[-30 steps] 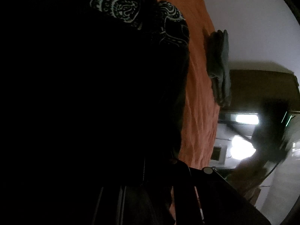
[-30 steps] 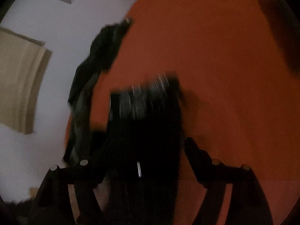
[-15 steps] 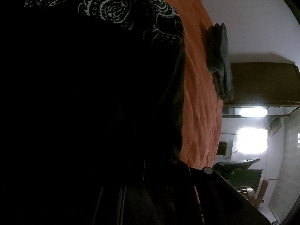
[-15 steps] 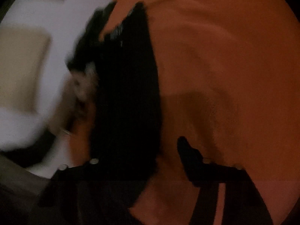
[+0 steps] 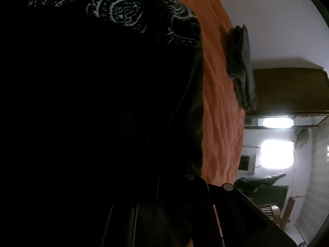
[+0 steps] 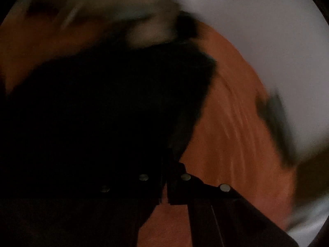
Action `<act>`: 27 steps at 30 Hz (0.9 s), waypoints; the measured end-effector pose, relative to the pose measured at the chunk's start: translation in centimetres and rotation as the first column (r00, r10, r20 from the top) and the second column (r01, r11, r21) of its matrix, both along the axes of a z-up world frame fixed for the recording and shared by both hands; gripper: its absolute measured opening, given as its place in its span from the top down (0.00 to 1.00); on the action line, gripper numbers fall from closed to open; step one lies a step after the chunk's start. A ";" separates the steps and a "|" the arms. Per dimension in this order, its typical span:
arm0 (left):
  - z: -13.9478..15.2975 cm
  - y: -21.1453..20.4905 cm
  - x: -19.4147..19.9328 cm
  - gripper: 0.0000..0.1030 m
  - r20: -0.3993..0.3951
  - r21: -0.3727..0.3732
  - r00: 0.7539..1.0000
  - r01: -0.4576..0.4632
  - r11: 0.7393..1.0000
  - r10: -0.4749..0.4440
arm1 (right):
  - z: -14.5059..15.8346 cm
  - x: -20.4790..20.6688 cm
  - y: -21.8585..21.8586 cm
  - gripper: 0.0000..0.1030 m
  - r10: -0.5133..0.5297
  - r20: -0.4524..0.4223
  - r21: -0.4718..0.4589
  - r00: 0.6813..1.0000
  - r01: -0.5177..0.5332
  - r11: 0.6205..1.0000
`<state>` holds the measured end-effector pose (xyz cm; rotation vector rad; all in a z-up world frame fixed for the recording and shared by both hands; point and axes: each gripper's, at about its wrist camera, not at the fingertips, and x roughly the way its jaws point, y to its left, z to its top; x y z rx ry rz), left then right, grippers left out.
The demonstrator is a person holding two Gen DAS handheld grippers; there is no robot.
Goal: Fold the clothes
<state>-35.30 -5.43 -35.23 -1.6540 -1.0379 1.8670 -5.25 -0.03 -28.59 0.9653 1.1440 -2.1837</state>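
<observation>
On the orange bed [image 5: 218, 123] lay the black paisley garment [image 5: 123, 10], its dark cloth pinched in both the left claw [image 5: 174, 177] and the right claw [image 6: 164, 177].

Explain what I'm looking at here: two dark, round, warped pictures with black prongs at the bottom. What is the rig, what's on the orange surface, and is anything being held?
There is no robot arm. A person carries a two-finger gripper in each hand, and each picture comes from a fisheye camera on one gripper, looking along its fingers.

In the left wrist view, the left gripper is shut, with a black garment printed with a white paisley pattern filling the view right in front of it; it seems to be pinching the cloth, but it is too dark to be sure. The garment lies on an orange bedspread, and a folded grey-green cloth sits at the far edge.

The right wrist view is motion-blurred. The right gripper is shut at the black garment's edge; a grip isn't certain.
</observation>
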 end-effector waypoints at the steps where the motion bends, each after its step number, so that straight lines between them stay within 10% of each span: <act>1: 0.0 0.0 0.0 0.91 0.000 0.001 1.000 -0.001 1.000 0.001 | -1.0 0.3 -0.5 0.98 0.006 0.008 0.043 1.000 -0.006 0.999; 13: -0.1 -0.5 0.1 0.91 0.001 0.007 1.000 0.010 1.000 -0.010 | 0.2 -0.1 1.3 0.89 0.015 0.138 -0.002 0.990 -0.015 1.000; 16: 0.0 -0.4 0.1 0.91 0.002 0.000 1.000 0.006 1.000 -0.006 | 3.1 -1.9 4.0 0.88 0.030 0.254 -0.168 0.967 0.013 0.986; 18: 0.2 -0.3 0.1 0.91 0.002 -0.014 1.000 0.006 1.000 -0.006 | 5.3 -5.6 7.0 0.88 -0.070 0.369 -0.320 0.927 0.198 0.926; 22: 0.3 -0.2 -0.2 0.91 0.022 -0.025 1.000 0.017 1.000 -0.017 | 6.7 -13.8 14.6 0.88 -0.128 0.588 -0.529 0.799 0.499 0.686; 25: 0.6 -0.1 -0.5 0.91 0.043 -0.037 0.999 0.034 0.999 -0.032 | 4.3 -16.7 15.5 0.88 -0.056 0.732 -0.515 0.679 0.606 0.606; 27: 1.0 0.0 -0.7 0.91 0.042 -0.063 0.998 0.051 0.997 -0.048 | 3.1 -16.4 13.0 0.88 0.014 0.751 -0.526 0.660 0.586 0.617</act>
